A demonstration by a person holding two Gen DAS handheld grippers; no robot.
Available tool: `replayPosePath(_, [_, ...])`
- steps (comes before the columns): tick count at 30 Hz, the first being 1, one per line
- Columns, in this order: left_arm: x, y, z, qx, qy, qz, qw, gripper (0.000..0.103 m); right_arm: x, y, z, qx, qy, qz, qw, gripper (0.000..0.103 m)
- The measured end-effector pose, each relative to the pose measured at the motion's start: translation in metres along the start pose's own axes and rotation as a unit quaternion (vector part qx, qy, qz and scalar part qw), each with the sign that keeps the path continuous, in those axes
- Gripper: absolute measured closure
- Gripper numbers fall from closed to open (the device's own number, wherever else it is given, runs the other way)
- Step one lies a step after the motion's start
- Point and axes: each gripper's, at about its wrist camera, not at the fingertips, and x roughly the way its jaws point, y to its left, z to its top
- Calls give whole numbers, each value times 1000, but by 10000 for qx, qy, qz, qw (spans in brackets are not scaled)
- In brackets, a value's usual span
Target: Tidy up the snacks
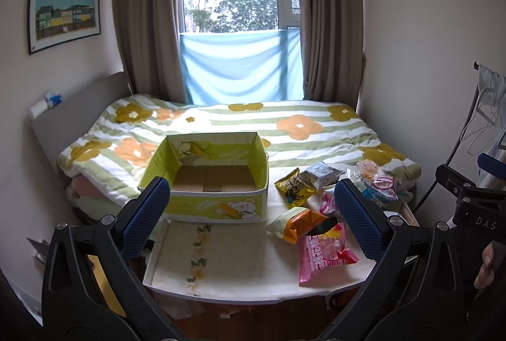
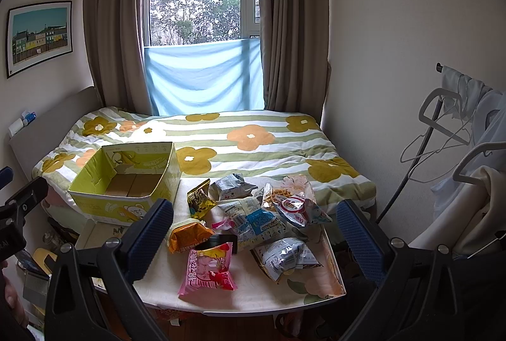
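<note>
Both my tongs hang spread and empty above the bench [image 2: 240, 293]: left tongs [image 1: 253, 220], right tongs [image 2: 253, 233]. At the left stands the cardboard box [image 1: 218, 205], thin-walled, nothing in it, its far end resting on the soft bed [image 2: 253, 132], so I judge a push could tip it. To its right the snack packets [image 2: 253, 214] lie heaped; their glossy, puffy film, like the pink packet [image 2: 207, 271], could slip or crush.
</note>
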Motion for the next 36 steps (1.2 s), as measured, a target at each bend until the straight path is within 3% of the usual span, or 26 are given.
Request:
replayPosePath(9, [11,-5,2,40,173,-76,9998,0,2,-1,-1,83,41,-57,9999,0])
replayPosePath(20, [83,-30,-6,57,967,-1029,9900,0,33,-17,-13,535,462,-493,9963,0])
replayPosePath(26, [131,-62,-19,-32,1464,-1332,9802,0,77,-46,-16,883,865,-467,9912,0])
replayPosePath(36, [226,-142,-38,-49,2326,-1309,9637,0,172,-104,-24,1224,1599,-18,9795,0])
